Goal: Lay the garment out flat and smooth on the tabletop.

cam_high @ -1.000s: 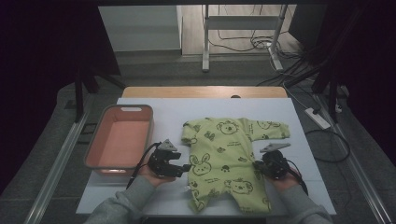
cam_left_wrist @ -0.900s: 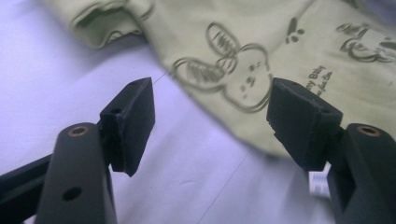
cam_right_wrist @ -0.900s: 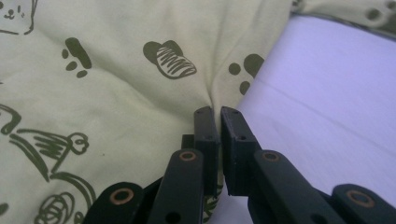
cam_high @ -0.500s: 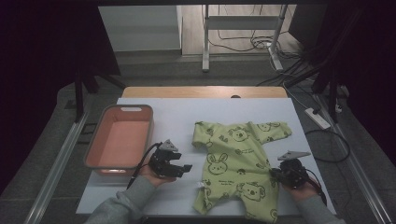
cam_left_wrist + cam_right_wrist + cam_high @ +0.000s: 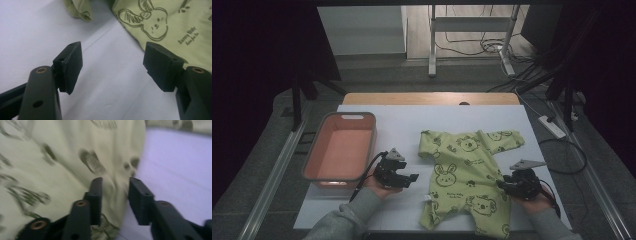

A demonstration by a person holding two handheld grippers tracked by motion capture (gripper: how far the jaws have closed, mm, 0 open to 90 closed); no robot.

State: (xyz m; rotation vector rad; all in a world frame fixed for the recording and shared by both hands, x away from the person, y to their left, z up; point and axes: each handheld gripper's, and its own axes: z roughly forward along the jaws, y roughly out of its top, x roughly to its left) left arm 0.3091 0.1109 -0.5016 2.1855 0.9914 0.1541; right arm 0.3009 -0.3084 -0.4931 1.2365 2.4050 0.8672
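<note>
Dragged rightward, the romper [image 5: 467,175] lies between the just-opening right gripper [image 5: 507,186] jaws; spread, empty left gripper [image 5: 409,177]; snagged cloth could re-wrinkle.

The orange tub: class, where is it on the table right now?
In the high view the orange tub sits on the table's left side, just left of the left gripper and apart from the green romper.
</note>
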